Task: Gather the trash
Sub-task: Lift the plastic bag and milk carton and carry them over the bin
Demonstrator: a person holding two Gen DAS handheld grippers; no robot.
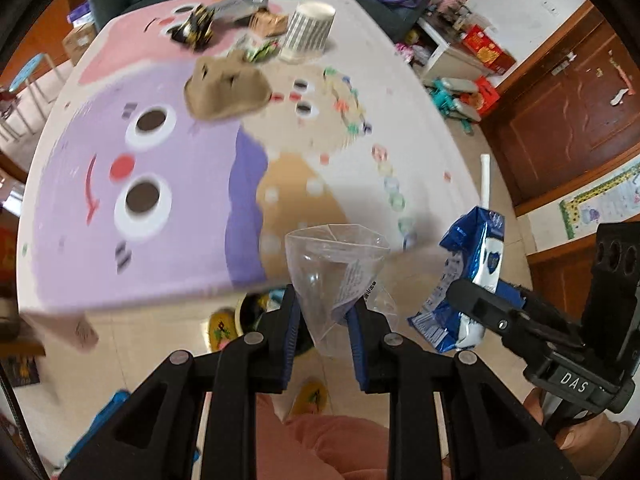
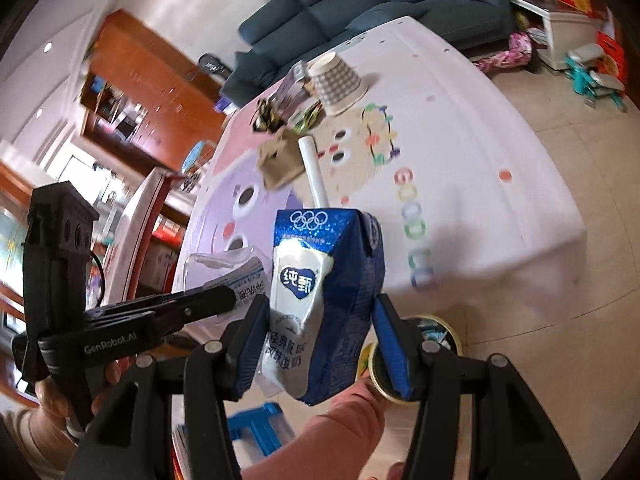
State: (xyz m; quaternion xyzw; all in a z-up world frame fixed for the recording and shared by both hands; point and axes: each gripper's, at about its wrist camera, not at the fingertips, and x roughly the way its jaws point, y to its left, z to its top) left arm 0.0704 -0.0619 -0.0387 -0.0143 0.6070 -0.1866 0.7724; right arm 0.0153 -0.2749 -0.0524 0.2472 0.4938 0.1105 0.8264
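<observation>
Standing upright in right tool (image 2: pixel 320 340), milk carton (image 2: pixel 324 288), straw (image 2: pixel 314 172) pointing up

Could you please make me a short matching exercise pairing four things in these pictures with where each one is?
Things:
1. milk carton
2. clear plastic wrapper
3. striped paper cup
4. crumpled brown paper

Places:
A. upside down at the table's far end
B. in the left hand-held gripper
C. on the table, nearer than the cup
D. in the right hand-held gripper

Pairs: 1-D, 2-B, 3-A, 4-C
</observation>
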